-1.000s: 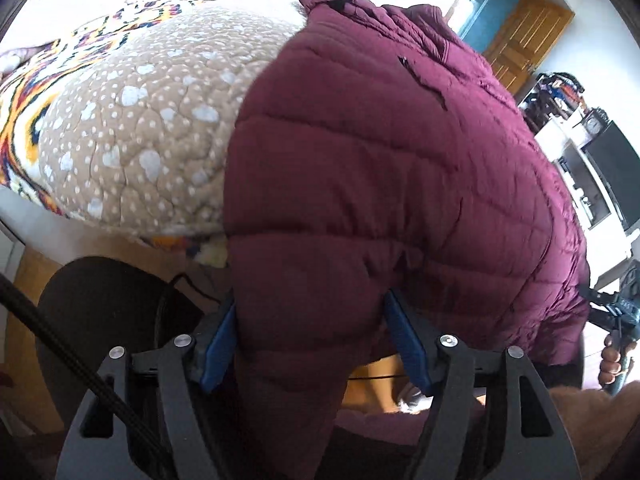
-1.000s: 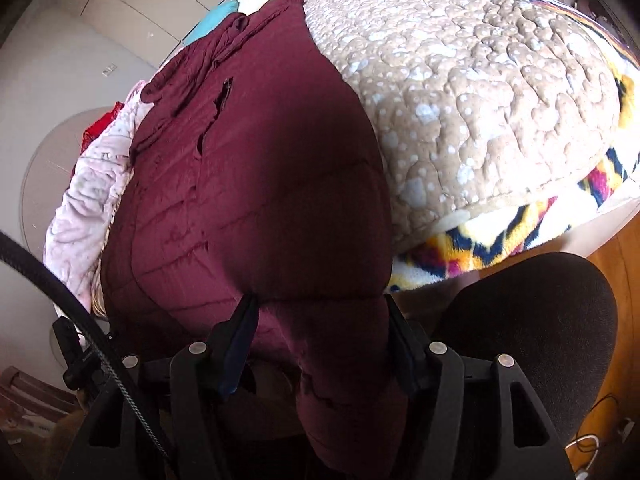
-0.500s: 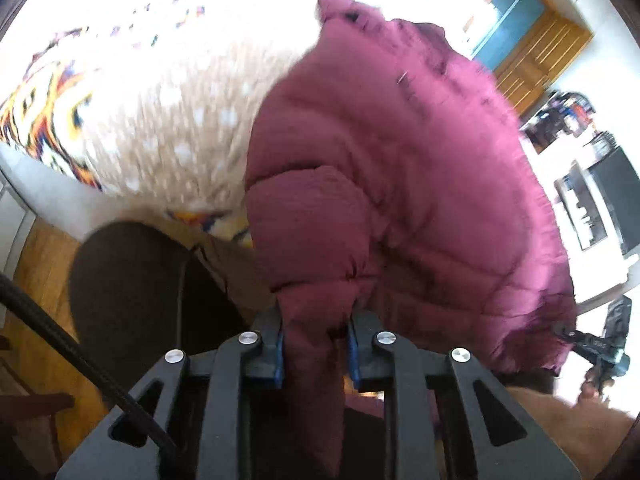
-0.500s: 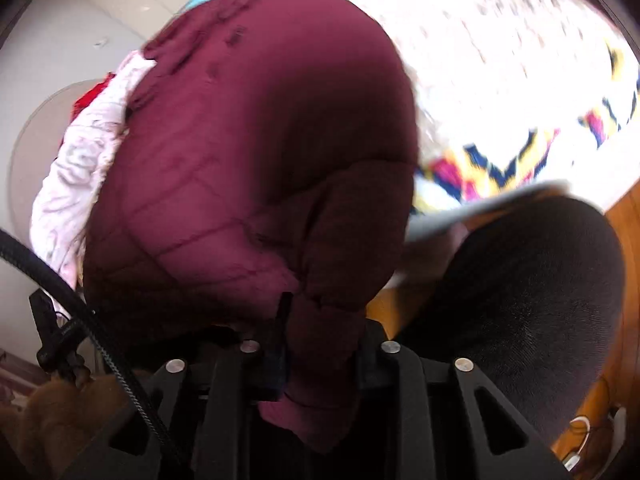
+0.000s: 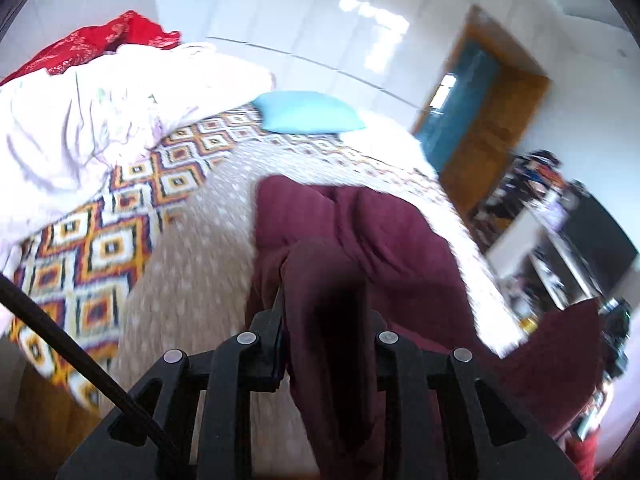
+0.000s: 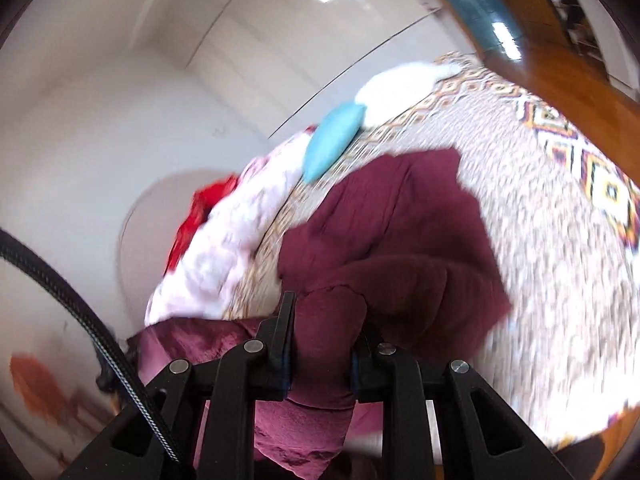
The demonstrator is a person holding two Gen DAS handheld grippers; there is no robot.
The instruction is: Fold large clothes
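Note:
A maroon quilted puffer jacket [image 5: 372, 236] lies across the bed, its near hem lifted. My left gripper [image 5: 326, 320] is shut on a bunch of the jacket's hem, which hangs down between the fingers. My right gripper [image 6: 326, 328] is shut on another bunch of the same jacket [image 6: 400, 232]. The part of the hem between the two grippers sags below them. Both views are motion-blurred.
The bed has a beige spotted quilt [image 5: 192, 264] over a diamond-patterned blanket [image 5: 100, 240]. A pale pink comforter [image 5: 80, 120] and a red cloth [image 5: 100, 38] are piled at the far left, with a blue pillow [image 5: 308, 114] behind. A wooden door [image 5: 480, 120] and cluttered shelves [image 5: 560, 220] stand at the right.
Both grippers closed on the jacket's hem, then rose and swung forward over the bed. The jacket's lower part now bunches up toward its upper part; the dark chair is out of view.

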